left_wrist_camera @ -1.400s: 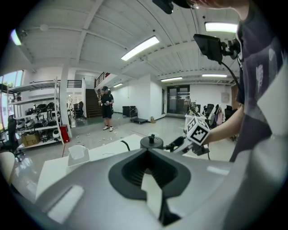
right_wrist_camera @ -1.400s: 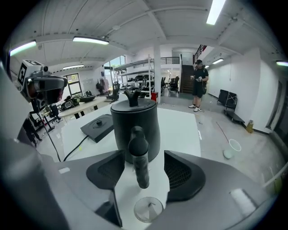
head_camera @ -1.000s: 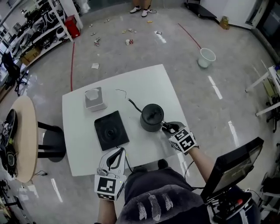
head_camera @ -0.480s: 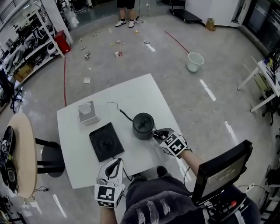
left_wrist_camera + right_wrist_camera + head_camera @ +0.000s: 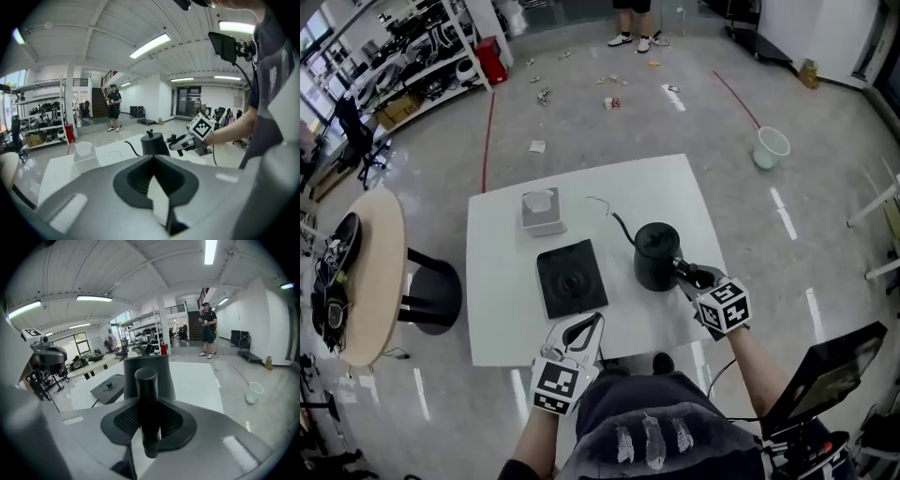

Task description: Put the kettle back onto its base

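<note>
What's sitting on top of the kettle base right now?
Nothing: the black base shows only its round centre contact. The kettle is to its right, handle gripped in the right claw. The kettle's body hides whether its bottom touches the table.

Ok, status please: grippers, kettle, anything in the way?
Right gripper shut on kettle handle. Left gripper empty, jaws together. Kettle beside base, not on it. Nothing between them.

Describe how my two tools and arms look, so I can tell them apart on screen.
The left tool and the right tool look alike: pale grey bodies with black-lined jaws, each carrying a white cube with black square markers. A thin dark cable hangs by the right one. The forearms are bare below a dark grey short-sleeved top.
</note>
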